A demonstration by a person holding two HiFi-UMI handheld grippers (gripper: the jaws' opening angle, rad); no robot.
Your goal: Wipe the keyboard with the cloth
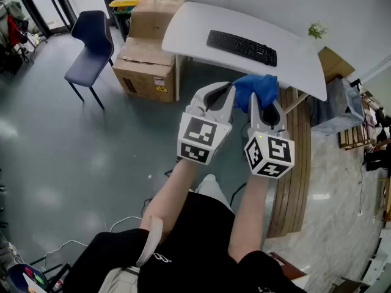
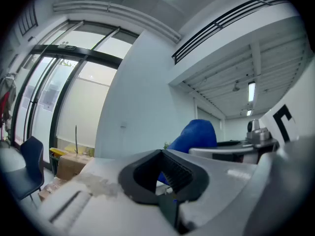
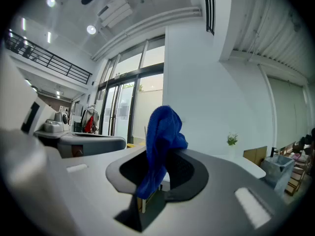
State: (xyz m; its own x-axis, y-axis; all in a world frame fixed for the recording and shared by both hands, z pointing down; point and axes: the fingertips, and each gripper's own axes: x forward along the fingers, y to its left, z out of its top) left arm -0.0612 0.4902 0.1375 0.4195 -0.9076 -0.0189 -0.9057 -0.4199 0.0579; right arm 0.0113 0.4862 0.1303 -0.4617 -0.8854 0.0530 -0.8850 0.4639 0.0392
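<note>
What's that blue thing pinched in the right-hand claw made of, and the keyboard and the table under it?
The cloth: soft fabric, probably microfibre; it bunches in limp folds and looks fuzzy and matte. The keyboard: likely black plastic, matte, with separate raised keys. The table: smooth white top, perhaps laminate or painted board; too far to tell.

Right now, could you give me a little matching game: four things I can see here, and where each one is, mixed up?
Things:
1 cloth
2 keyboard
3 chair
4 cardboard box

Places:
A on the white table
B on the floor, left of the box
C pinched in the right gripper
D on the floor beside the table's left end

Pairs: 1-C, 2-A, 3-B, 4-D.
</note>
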